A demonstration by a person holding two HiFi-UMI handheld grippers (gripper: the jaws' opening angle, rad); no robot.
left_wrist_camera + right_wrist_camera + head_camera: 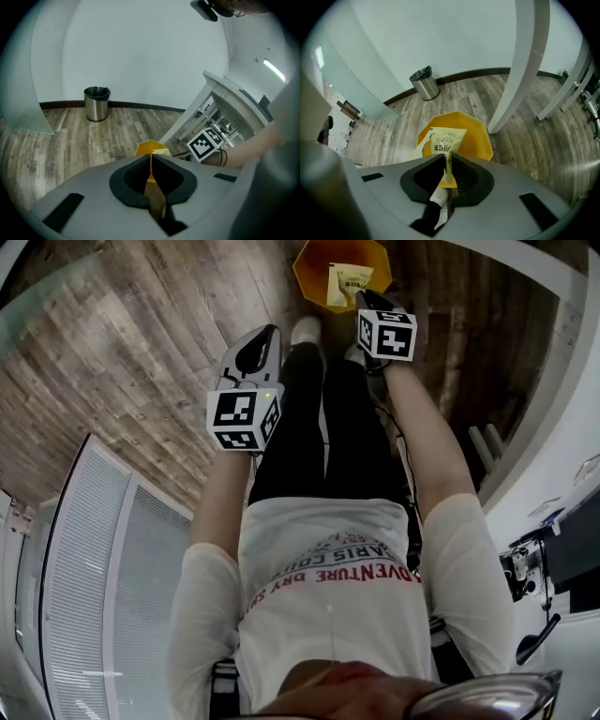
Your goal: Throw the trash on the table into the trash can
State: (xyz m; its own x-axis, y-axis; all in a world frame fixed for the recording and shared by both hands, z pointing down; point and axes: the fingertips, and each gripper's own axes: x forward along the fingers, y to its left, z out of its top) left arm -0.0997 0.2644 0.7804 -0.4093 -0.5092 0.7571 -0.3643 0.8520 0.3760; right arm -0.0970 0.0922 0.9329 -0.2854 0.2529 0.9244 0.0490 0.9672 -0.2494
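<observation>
**Head view.** Looking steeply down past one person's white shirt point(328, 549) and black trousers point(319, 427) onto a wood-plank floor point(141, 352). Showing two grippers, each bearing one marker cube point(245, 418), two cubes in all. Hanging the right gripper point(367, 304) over the mouth of one yellow trash can point(314, 263), many-sided at the rim and standing on the floor just beyond one light shoe point(305, 331). Holding the left gripper point(258, 348) beside the trousers, short of the can and apart from it.

**Right gripper view.** Clamping one yellow packet point(447, 139) by its lower edge, with the jaws pressed together on it. Presenting the packet's printed face upright above the jaw tips, over the open mouth of the can. Showing also one pale scrap point(439, 199) lower in the jaw slot. Not telling whether it is part of the packet or a separate piece.

**Left gripper view.** Presenting the jaws drawn together to a thin slit, with nothing caught between them. Showing the yellow can through and above that slit, and the other gripper's marker cube to the right.

**Bins, counted: two.** Showing, besides the yellow can, one round steel bin point(97, 105) with a dark liner, standing against the far wall and well apart from the can.
</observation>
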